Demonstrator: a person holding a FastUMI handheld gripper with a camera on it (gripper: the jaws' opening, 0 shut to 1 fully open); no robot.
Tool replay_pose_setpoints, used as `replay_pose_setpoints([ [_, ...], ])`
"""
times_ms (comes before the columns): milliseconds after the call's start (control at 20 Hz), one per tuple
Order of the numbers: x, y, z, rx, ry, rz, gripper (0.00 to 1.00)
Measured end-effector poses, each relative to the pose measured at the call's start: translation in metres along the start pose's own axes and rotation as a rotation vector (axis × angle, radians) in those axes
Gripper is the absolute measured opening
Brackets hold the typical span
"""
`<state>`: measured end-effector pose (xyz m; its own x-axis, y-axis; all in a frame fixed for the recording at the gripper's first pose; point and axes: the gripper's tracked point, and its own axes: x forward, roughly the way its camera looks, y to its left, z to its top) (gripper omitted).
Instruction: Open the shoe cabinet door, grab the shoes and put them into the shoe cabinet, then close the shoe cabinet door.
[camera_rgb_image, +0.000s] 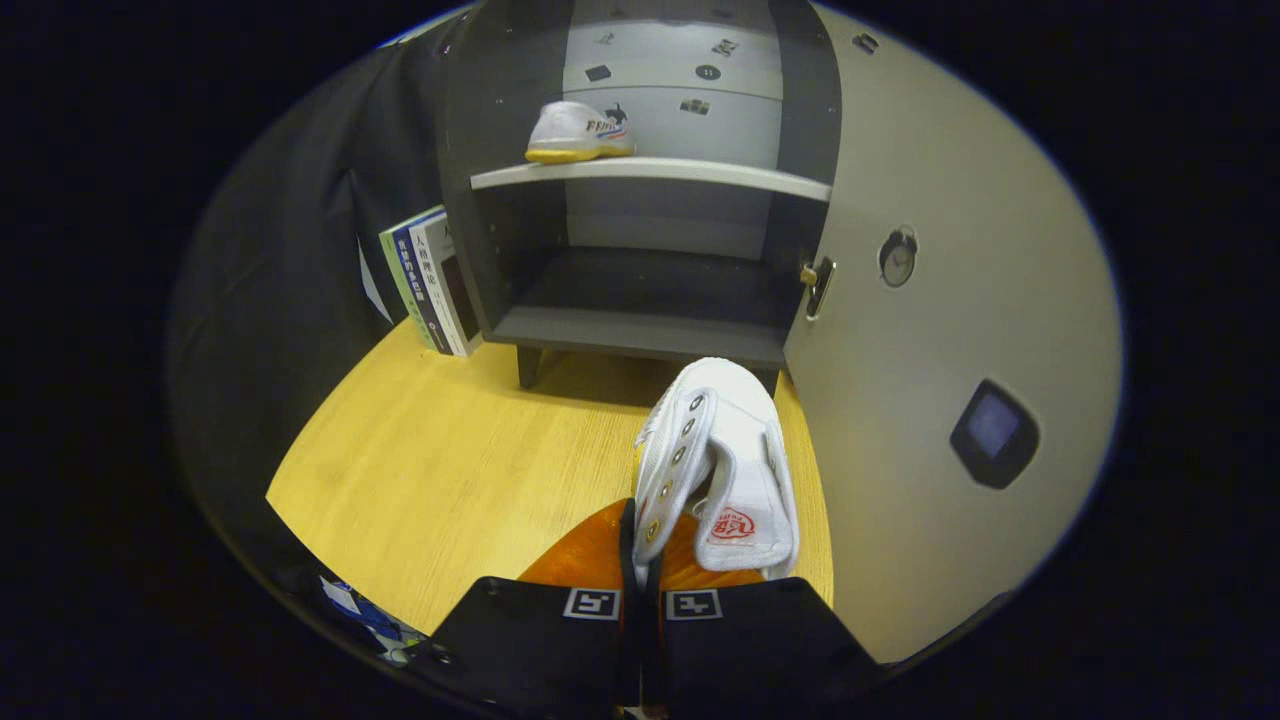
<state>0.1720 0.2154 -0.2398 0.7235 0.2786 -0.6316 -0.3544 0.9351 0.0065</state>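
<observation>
Between the fingers (640, 560), at the near end of the scene: one white shoe (720, 450), held by the eyelet edge of its upper, with both fingers pressed nearly together on that edge; toe pointing away toward the cabinet, tongue and inner lining facing up, a red mark on the insole. Ahead, standing on the wooden surface (440, 470): one dark shoe cabinet (640, 330) on short legs, interior exposed, with a pale upper shelf (650, 172) and a dark lower shelf below it. On the upper shelf, toward its left end: a second white shoe with a yellow sole (578, 132), already stowed. To the right of the held shoe: the cabinet door (960, 330), pale, swung fully open and standing close alongside the shoe, a hinge fitting at its inner edge. Against the cabinet's left outer wall: a few books (432, 285), leaning. Status, by judgement: door-opening done, one shoe placed, the carry of the remaining shoe in hand, and the shoe appears lifted off the surface and just short of the lower shelf's front lip. Next move calls for advancing the shoe over that lip, or raising it to the upper shelf beside its mate, keeping clear of the door edge on the right; then release, withdrawal, and swinging the door shut.
</observation>
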Motion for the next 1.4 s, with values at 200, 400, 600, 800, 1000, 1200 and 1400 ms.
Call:
replay_pose_setpoints([
  [200, -0.030, 0.003, 0.049, -0.020, -0.086, -0.001, 0.02],
  [400, -0.049, 0.003, 0.111, 0.003, -0.192, 0.015, 0.03],
  [600, -0.046, -0.008, 0.171, -0.019, -0.285, -0.030, 0.02],
  [800, -0.035, -0.015, 0.233, -0.009, -0.360, -0.032, 0.02],
  [1000, -0.009, -0.027, 0.292, -0.036, -0.412, -0.064, 0.02],
  [1200, 0.031, -0.038, 0.343, -0.029, -0.422, -0.077, 0.02],
  [1400, 0.079, -0.053, 0.376, -0.048, -0.409, -0.113, 0.02],
])
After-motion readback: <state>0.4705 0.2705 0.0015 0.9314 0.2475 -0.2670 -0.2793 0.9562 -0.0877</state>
